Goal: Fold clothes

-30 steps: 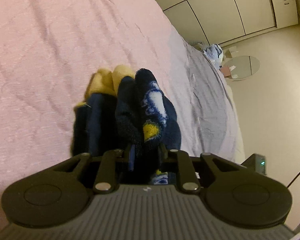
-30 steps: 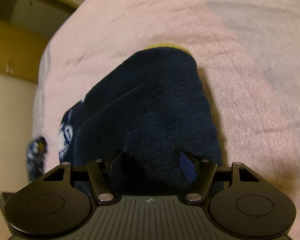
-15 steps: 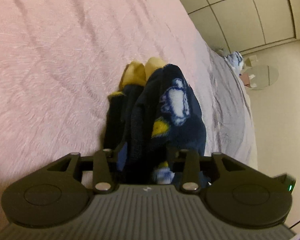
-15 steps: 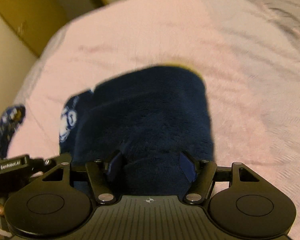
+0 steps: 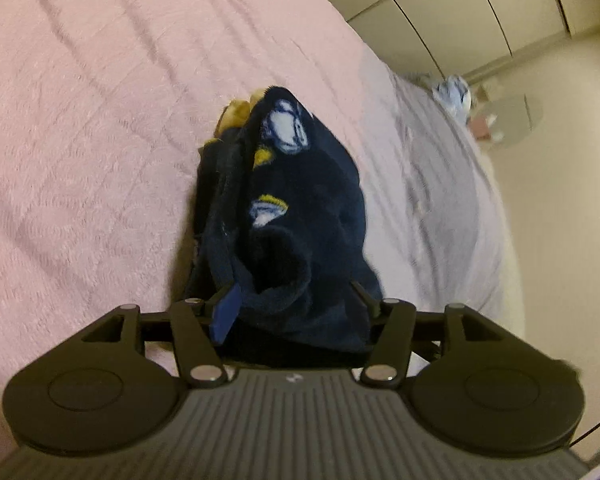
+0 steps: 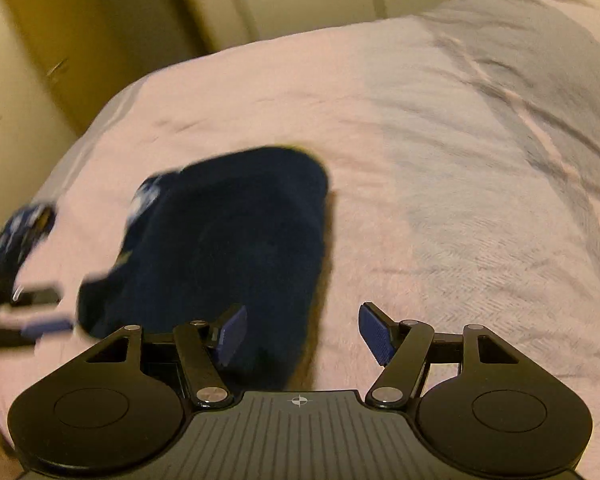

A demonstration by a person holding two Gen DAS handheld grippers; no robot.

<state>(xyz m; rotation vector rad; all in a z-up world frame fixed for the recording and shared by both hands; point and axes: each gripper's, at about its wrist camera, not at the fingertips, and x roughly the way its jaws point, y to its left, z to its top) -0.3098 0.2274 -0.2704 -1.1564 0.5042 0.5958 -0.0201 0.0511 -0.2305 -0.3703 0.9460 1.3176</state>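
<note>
Left hand-held gripper (image 5: 296, 308), jaws opening around the near end of the folded navy fleece garment (image 5: 300, 200) lying on the pink bed (image 5: 80, 140) near its edge; right hand-held gripper (image 6: 300, 330), jaws wide and empty, beside it

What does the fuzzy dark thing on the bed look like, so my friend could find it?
Look at the big pink quilted bedspread. In its middle lies a folded navy-blue fleece garment, the only dark lump there. White-and-yellow cartoon patches and a yellow edge peeking out at its far end set it apart.
</note>
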